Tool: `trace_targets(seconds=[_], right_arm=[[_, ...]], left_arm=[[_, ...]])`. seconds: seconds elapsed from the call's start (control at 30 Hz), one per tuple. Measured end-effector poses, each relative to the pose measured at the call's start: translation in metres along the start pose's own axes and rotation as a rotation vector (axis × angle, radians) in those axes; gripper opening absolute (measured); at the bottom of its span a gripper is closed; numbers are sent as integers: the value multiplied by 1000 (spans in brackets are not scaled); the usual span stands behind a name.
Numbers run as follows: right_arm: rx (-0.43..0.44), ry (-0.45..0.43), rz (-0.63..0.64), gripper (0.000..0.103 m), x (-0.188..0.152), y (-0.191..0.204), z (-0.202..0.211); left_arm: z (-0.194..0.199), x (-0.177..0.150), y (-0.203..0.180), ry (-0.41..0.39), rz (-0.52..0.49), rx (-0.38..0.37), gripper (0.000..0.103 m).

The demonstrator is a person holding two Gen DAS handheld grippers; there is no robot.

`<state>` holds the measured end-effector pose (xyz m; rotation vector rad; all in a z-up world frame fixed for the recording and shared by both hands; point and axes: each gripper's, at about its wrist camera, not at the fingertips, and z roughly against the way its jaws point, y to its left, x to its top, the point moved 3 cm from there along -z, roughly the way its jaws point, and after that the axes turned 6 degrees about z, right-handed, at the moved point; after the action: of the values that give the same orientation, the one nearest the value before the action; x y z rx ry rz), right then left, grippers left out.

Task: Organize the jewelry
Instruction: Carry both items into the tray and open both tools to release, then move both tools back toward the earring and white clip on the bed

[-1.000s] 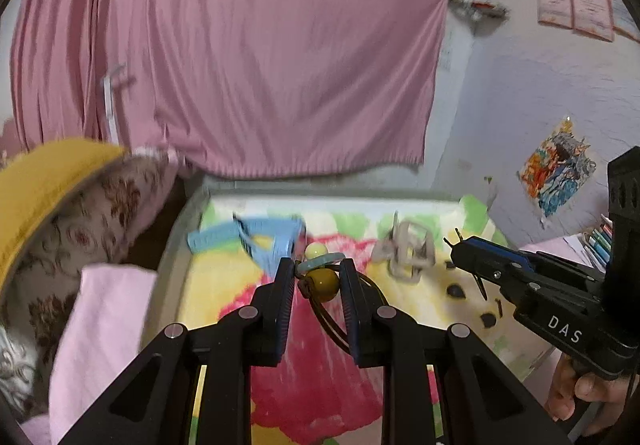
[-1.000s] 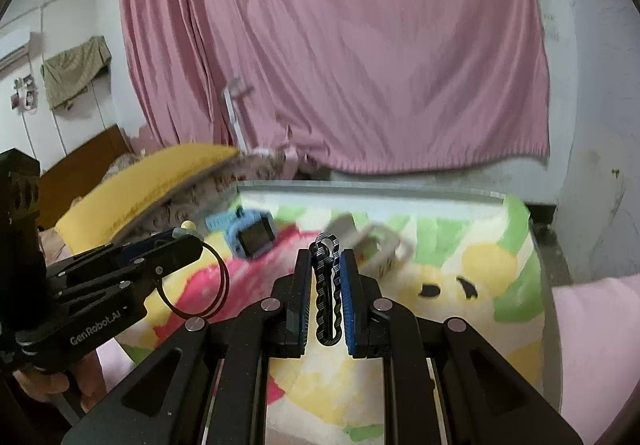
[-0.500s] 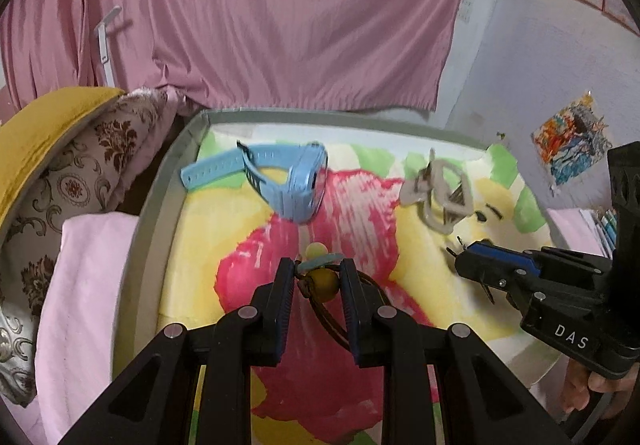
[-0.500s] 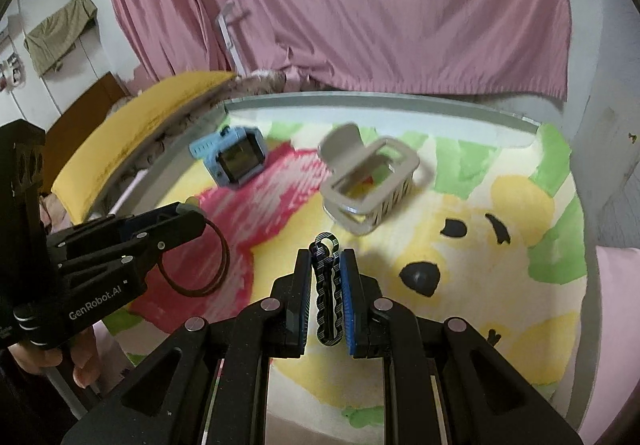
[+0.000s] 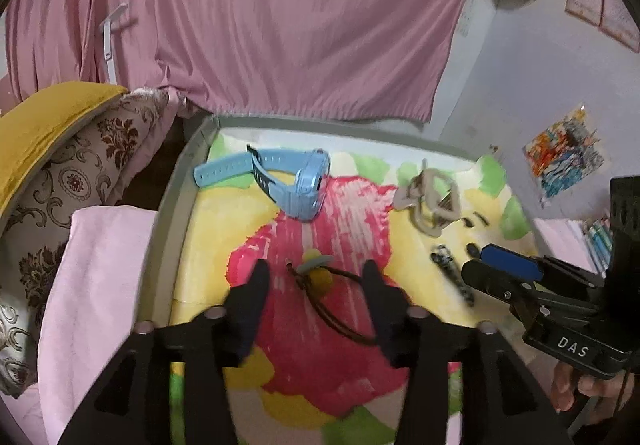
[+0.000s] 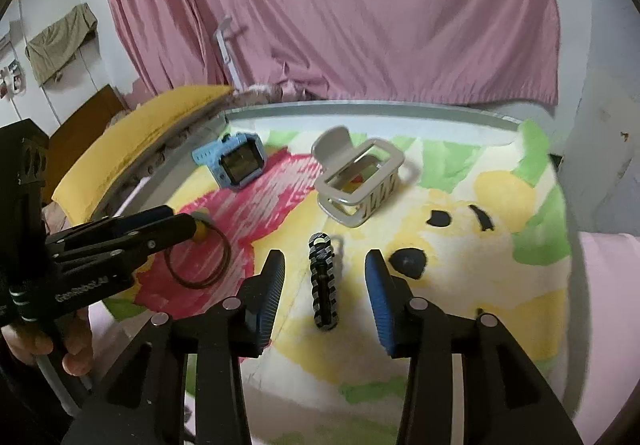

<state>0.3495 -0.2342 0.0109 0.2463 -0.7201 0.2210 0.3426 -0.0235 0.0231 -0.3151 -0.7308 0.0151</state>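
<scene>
Both pairs of fingers are spread and grasp nothing. The cord (image 5: 340, 309) with beads lies between the left fingers (image 5: 256, 285); the black bracelet (image 6: 324, 285) lies between the right fingers (image 6: 376, 277), both near the clip (image 6: 360, 185).

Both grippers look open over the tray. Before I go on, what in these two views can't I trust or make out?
- Black bracelet, left wrist view: motion-blurred, links unreadable; its near end meets the right gripper.
- Beaded cord, right wrist view: beads mostly hidden behind the left gripper.
- Beige hair claw, left wrist view: blurred.
- Blue watch, right wrist view: screen dark, strap behind its body.
- Tray: near edge hidden by grippers.
</scene>
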Motion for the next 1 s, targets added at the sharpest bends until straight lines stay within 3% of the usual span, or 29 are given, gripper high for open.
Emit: trace_targets(seconds=[0.03, 0.17, 0.43, 0.73, 1.0], right_arm=[[-1, -15, -2, 38, -1, -1, 5], [-19, -93, 1, 54, -6, 1, 32], [-38, -250, 44, 73, -22, 14, 91], [-60, -393, 74, 93, -49, 31, 139], [-84, -397, 156, 93, -68, 44, 158]], left_arm=[[4, -1, 0, -15, 2, -3, 61], [28, -8, 0, -85, -6, -10, 71], [77, -31, -1, -232, -29, -34, 92], [120, -61, -1, -355, -39, -51, 102], [133, -83, 3, -353, -76, -39, 102]])
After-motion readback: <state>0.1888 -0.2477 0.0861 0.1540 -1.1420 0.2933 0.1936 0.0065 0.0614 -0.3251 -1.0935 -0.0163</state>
